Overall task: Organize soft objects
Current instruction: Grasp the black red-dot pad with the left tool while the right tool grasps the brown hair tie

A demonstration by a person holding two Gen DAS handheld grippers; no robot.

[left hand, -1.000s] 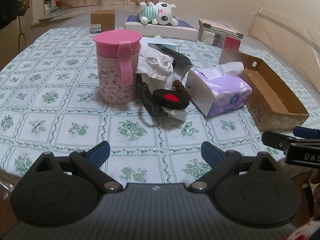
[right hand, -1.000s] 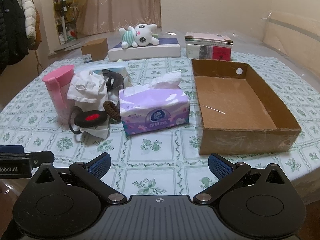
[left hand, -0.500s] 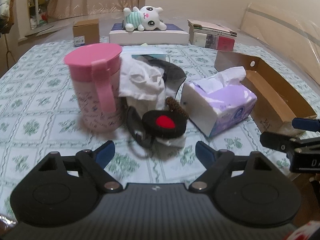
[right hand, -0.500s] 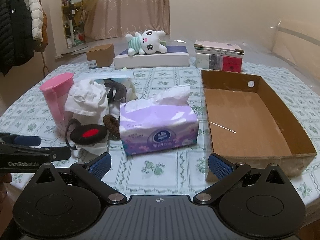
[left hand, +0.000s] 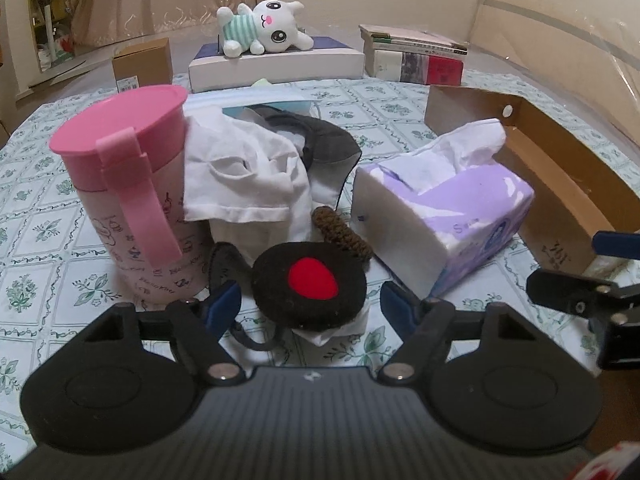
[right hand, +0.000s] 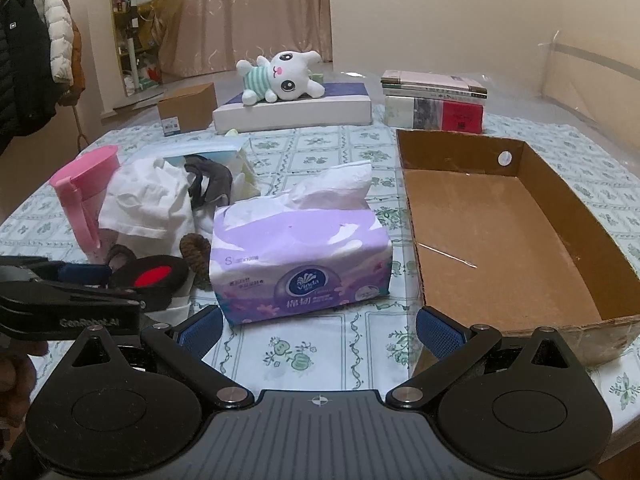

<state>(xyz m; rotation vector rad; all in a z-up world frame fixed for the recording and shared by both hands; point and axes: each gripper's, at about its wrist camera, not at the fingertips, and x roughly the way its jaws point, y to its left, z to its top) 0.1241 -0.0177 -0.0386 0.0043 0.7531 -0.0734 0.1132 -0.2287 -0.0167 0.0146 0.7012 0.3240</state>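
Your left tool (left hand: pixel 310 300) is closing w/ the black pad w/ red spot (left hand: pixel 310 280) sitting between its blue tips; pads aren't pressing on it yet, so nothing is held. Your right tool (right hand: pixel 318 326) is spread wide & empty, the tissue pack (right hand: pixel 300 256) just ahead of it, slightly toward its left tip.

Just beyond the left tool, past the black pad: brown knitted piece (left hand: pixel 340 232) touching the pad's far edge, white cloth (left hand: pixel 248 176) heaped behind it and draped against the pink jug (left hand: pixel 128 196) on the left, dark grey fabric (left hand: pixel 320 144) further back. All still in one pile on the bench (left hand: pixel 36 248).

Ahead-right of the right tool, the cardboard tray (right hand: pixel 500 240) looks empty, apart from a thin streak on its floor. Far off from both tools, the plush bunny (right hand: pixel 280 78) lies on a white box at the bench's back edge.

Progress, as I read it: basically at the start. Nothing sorted into the tray so far. First pick is under way on the black pad. Left to do: pad, knit piece, cloth, grey fabric, tissues, prob. the bunny too.
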